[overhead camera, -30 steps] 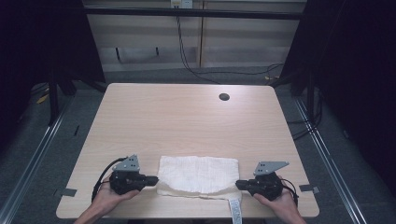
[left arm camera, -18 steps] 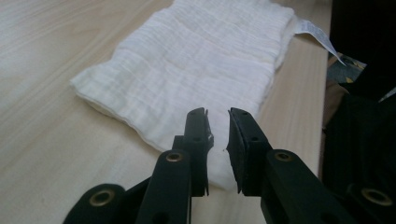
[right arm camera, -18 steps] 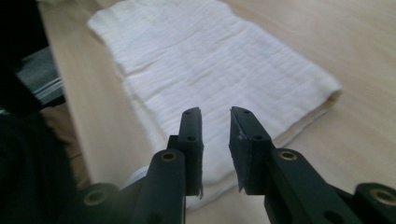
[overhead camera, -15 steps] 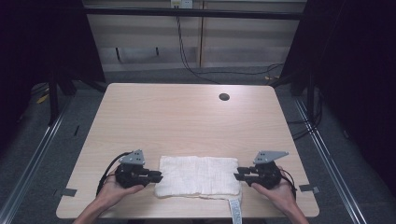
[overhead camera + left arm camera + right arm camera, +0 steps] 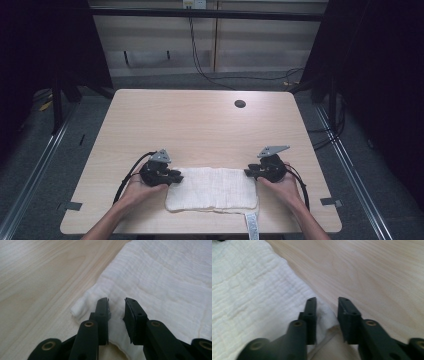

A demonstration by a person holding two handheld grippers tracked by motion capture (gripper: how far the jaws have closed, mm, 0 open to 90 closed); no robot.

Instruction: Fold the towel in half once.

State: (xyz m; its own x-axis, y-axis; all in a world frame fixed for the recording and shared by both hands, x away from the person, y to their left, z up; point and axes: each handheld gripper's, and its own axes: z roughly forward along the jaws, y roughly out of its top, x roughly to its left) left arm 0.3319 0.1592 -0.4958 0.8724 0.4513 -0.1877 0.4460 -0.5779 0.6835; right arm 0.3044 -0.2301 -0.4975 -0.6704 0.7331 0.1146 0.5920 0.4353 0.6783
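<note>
Folded cloth (image 5: 212, 190) on table (image 5: 200, 125) near edge, between claws.

Folded white crinkle-weave cotton cloth (image 5: 212, 189): uniform white, fine ribbed, puckered texture in rows; no print. In the left gripper view, the cloth (image 5: 162, 282) reads white with faint grey shadow lines.

White ribbed strap (image 5: 251, 226) hanging over the near table edge: white, slightly greyer than the cloth.

Light wooden table (image 5: 200, 125): pale beige with a straight, soft tan grain; one dark round hole (image 5: 240, 104).

Left claw (image 5: 176, 176): matte black, with brass-coloured rivets and a grey plate on top. Right claw (image 5: 248, 173): same black, brass and grey.

Floor (image 5: 50, 165): dark grey.
</note>
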